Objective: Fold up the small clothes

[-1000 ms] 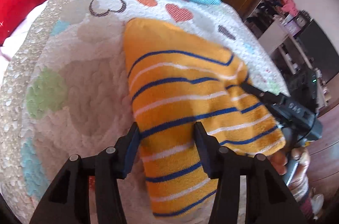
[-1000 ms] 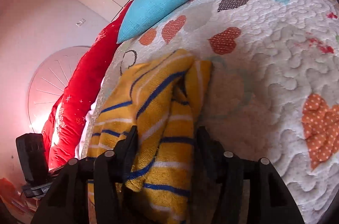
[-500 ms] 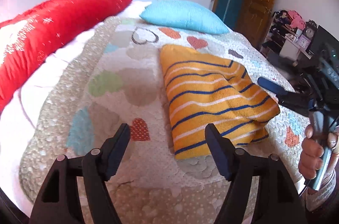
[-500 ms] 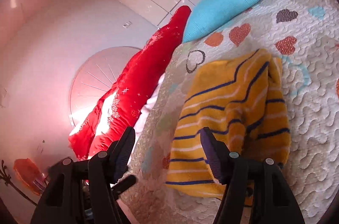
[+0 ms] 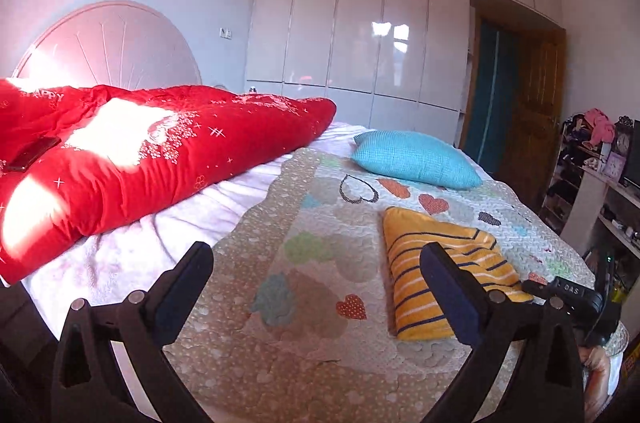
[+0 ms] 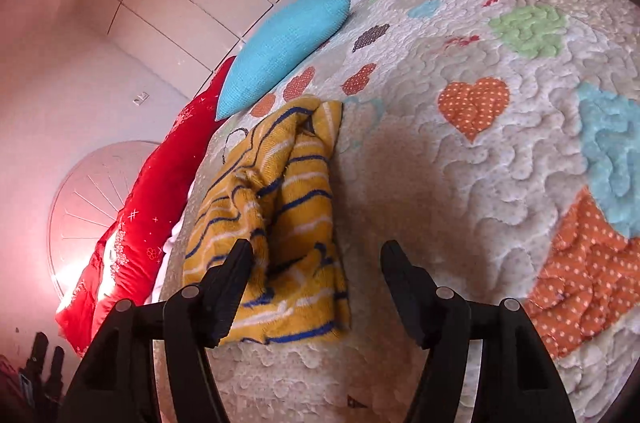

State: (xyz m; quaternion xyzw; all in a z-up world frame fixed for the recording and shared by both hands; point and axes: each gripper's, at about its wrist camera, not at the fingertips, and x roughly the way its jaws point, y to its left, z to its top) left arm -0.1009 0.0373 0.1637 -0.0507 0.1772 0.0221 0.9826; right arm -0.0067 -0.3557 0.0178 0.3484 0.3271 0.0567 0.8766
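Note:
A folded yellow garment with blue and white stripes (image 5: 436,263) lies on the heart-patterned quilt (image 5: 312,303). My left gripper (image 5: 316,287) is open and empty, held back above the bed's near edge, with the garment behind its right finger. My right gripper (image 6: 316,283) is open and empty, low over the quilt, with the garment (image 6: 280,207) just beyond its left finger. The right gripper also shows in the left wrist view (image 5: 568,293) at the garment's right end.
A blue pillow (image 5: 416,159) lies beyond the garment. A red duvet (image 5: 140,159) is piled at the left with a dark phone (image 5: 32,153) on it. A wardrobe, a wooden door (image 5: 536,111) and cluttered shelves (image 5: 592,159) stand behind and right.
Both grippers let go of the garment and opened. The left one pulled back and up from the bed. The right one drew away, then came back low beside the garment.

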